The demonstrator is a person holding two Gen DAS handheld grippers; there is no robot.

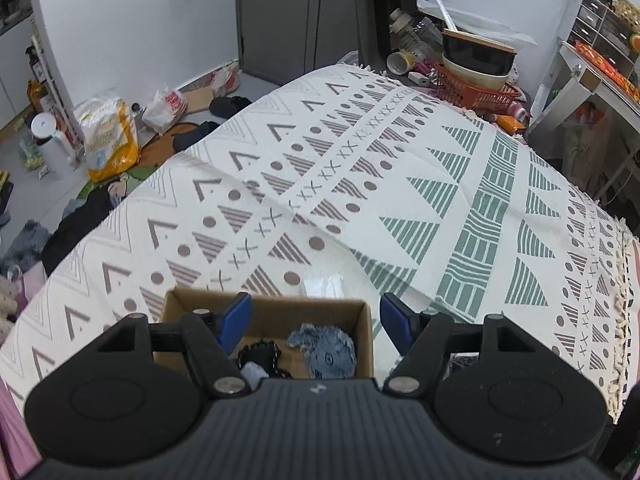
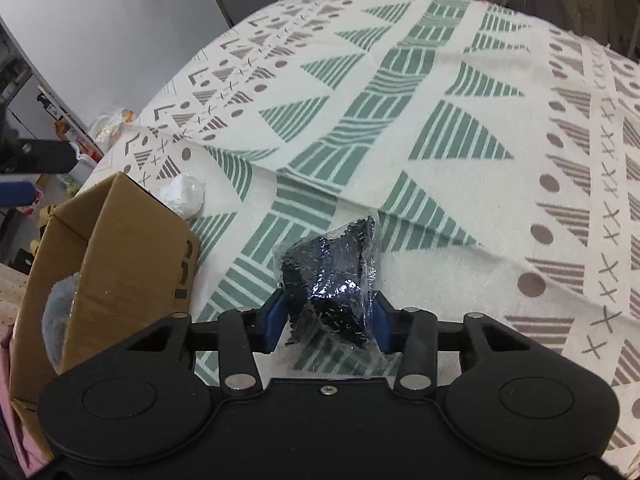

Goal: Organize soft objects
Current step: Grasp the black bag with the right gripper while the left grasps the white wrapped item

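Left wrist view first: my left gripper is spread wide with nothing in it, hovering over the near side of the cardboard box, which sits on the patterned cloth covering the surface. Inside the box I can see a fuzzy grey-blue piece and a black frilly one, so some soft stuff is already packed. Just beyond the box's far edge lies a small clear packet.

Right wrist view: my right gripper is pinching a dark sparkly item in a clear wrapper, held just above the cloth near its near edge. The box is off to the left, open flap up.

My guess is the job now is getting this bundle into the box. I'd swing it left, clear the raised flap, and only let go once it's over the opening. The wrapper looks slippery, so keep the squeeze firm.

Only the left camera shows what's at the bottom of the box. Only the right one shows the wrapped bundle, plus a white crumpled thing beside the box's far corner.
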